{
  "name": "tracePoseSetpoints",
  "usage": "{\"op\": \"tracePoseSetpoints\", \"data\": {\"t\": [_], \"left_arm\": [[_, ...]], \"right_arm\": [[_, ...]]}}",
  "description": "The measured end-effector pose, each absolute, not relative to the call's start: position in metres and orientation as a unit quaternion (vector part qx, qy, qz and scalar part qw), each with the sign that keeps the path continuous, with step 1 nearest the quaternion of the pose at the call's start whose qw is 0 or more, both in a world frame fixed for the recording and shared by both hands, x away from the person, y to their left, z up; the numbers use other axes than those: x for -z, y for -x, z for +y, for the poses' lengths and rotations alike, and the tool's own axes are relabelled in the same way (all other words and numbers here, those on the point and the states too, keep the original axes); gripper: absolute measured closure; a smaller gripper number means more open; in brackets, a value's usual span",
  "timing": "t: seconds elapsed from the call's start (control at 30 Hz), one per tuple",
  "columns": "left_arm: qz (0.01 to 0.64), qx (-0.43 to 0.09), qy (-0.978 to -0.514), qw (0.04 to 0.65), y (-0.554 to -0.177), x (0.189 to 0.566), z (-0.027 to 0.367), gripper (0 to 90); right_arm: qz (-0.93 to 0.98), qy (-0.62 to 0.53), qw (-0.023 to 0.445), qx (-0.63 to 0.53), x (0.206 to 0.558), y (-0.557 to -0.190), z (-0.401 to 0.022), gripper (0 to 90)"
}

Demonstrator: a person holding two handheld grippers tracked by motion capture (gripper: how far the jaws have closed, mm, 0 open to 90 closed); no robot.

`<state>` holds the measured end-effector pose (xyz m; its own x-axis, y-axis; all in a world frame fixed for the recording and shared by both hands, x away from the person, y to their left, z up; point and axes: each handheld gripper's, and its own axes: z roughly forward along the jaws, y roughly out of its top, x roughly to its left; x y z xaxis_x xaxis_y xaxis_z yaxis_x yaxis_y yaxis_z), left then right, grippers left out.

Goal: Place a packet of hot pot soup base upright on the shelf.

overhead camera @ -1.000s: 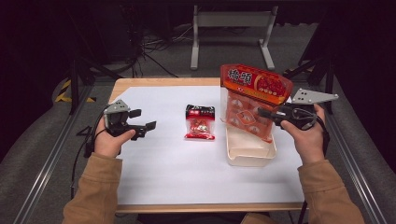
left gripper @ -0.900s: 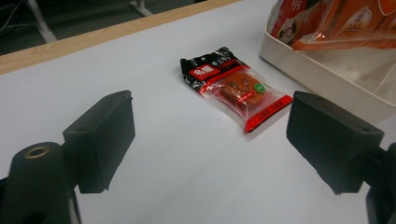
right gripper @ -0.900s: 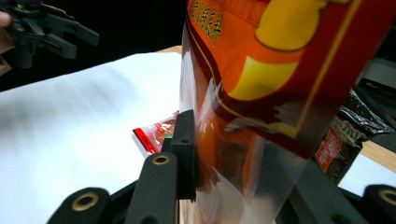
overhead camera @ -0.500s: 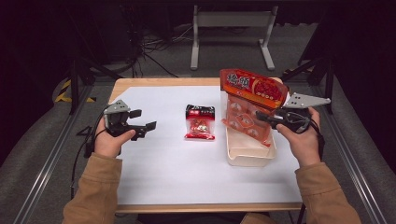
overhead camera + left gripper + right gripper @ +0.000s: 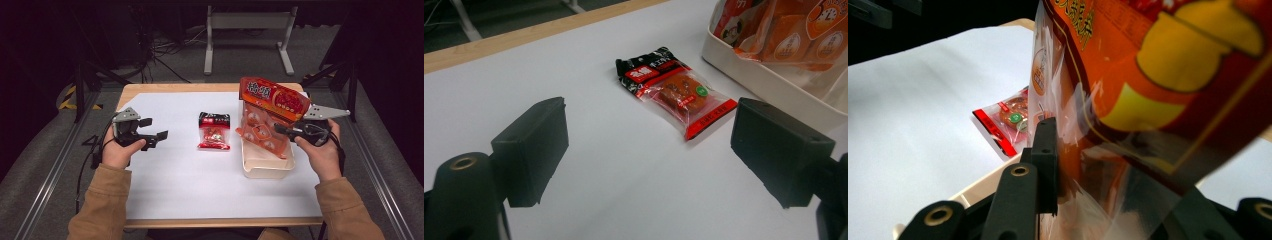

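high view shows the whole layout: a white sheet (image 5: 200, 180) covers the wooden table (image 5: 175, 88), and a person's two forearms in tan sleeves come in from the bottom edge. the right gripper (image 5: 284, 131), in the right hand (image 5: 322, 152) at the right side of the table, holds a large orange-red plastic bag of individually wrapped snacks (image 5: 270, 112), with the bag's lower end hanging into a shallow cream plastic tray (image 5: 265, 167). the bag leans, its printed top tipped up and away from the person. the right hand reaches in from the tray's right side, and the grey three-cornered plate sits on top of the gripper.

the right gripper view gives what the overhead cannot: the clear and orange film of the bag (image 5: 1148, 100) sits between the two black jaws, which stand fairly narrow and pinch it, with the cream rim of the tray (image 5: 978, 185) just below.

the left gripper view shows the left gripper (image 5: 649, 155) with its jaws spread wide and nothing between them, hovering low over the white sheet. ahead of it lies a small red-and-black snack packet with a clear window (image 5: 676, 92), flat on the sheet, just beside the tray's wall (image 5: 774, 85) but apart from it. the left hand (image 5: 117, 150) holds its gripper level, pointing towards the packet in the table's middle.
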<state>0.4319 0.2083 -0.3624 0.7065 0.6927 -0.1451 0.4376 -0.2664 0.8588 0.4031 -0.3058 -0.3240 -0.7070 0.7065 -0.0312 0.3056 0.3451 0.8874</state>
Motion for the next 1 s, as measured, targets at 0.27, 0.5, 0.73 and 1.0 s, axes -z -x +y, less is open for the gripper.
{"op": "tracePoseSetpoints", "data": {"t": [0.27, 0.5, 0.73, 1.0], "left_arm": [[0.359, -0.129, -0.787, 0.485, -0.432, 0.363, 0.208, 16.2], [0.357, -0.131, -0.788, 0.484, -0.432, 0.363, 0.207, 16.2], [0.357, -0.129, -0.789, 0.483, -0.433, 0.363, 0.206, 16.2], [0.359, -0.126, -0.789, 0.483, -0.433, 0.364, 0.205, 16.2]], "right_arm": [[0.789, -0.338, 0.219, -0.465, 0.327, -0.399, -0.305, 70.1], [0.792, -0.34, 0.235, -0.449, 0.328, -0.395, -0.298, 70.2], [0.794, -0.345, 0.24, -0.44, 0.33, -0.394, -0.297, 70.2], [0.797, -0.35, 0.238, -0.431, 0.333, -0.395, -0.295, 70.1]]}}
